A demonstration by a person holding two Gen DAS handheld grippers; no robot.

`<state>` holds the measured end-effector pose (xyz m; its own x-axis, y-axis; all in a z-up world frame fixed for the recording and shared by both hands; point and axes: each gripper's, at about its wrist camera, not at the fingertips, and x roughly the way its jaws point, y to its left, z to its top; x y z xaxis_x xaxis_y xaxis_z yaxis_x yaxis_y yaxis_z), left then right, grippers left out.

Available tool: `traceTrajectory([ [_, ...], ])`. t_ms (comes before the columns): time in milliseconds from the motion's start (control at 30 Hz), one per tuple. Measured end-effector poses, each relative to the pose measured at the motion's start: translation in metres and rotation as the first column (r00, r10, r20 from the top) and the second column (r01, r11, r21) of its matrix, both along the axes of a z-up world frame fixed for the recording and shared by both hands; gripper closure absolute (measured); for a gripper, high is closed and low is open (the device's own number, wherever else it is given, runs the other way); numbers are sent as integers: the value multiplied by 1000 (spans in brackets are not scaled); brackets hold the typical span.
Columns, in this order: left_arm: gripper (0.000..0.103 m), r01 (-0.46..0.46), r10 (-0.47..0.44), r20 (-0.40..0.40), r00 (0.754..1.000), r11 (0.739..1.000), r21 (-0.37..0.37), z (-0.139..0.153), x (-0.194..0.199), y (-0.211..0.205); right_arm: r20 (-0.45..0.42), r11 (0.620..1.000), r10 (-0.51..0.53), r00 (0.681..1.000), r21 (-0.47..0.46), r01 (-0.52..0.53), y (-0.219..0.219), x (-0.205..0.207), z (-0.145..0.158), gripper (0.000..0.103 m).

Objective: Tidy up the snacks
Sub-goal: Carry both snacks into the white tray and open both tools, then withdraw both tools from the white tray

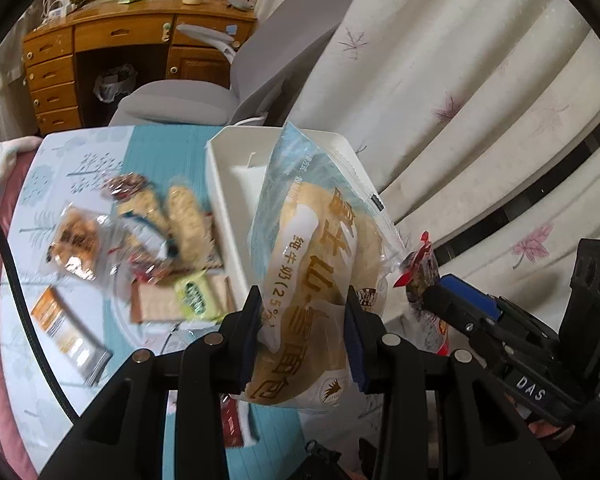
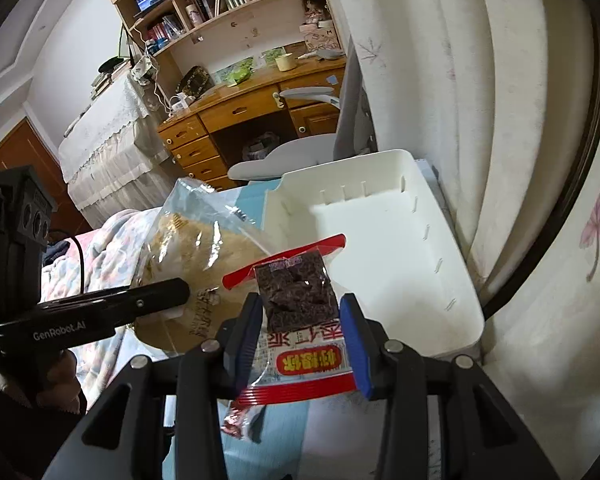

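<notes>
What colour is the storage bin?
White; the storage bin shows best in the right wrist view.

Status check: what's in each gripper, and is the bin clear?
Left gripper shut on bread bag. Right gripper shut on red packet. White bin empty, nothing blocking. More snacks on the table.

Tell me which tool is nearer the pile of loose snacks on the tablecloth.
Left. The left tool, gripping the bread bag, hangs right beside the snack pile. The right tool, holding the red-edged packet, sits farther off, beyond the bread.
</notes>
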<state>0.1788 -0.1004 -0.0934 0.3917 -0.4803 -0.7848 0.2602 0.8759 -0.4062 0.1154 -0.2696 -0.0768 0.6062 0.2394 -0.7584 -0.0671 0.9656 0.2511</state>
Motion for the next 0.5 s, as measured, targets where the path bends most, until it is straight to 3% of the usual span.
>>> traceTrajectory([
  [200, 66, -2, 2, 39, 999, 1000, 20, -7, 16, -29, -7, 1000, -26, 1000, -3, 26, -20, 16, -10, 61],
  [300, 49, -29, 28, 32, 999, 999, 24, -10, 23, -35, 6, 999, -39, 999, 14, 39, -26, 18, -14, 62],
  [367, 33, -62, 61, 42, 997, 997, 33, -8, 21, -35, 5, 999, -43, 999, 0, 43, -28, 20, -16, 60],
  [500, 27, -107, 104, 38, 994, 990, 87, -7, 19, -27, -23, 997, -70, 997, 13, 71, -32, 22, -21, 48],
])
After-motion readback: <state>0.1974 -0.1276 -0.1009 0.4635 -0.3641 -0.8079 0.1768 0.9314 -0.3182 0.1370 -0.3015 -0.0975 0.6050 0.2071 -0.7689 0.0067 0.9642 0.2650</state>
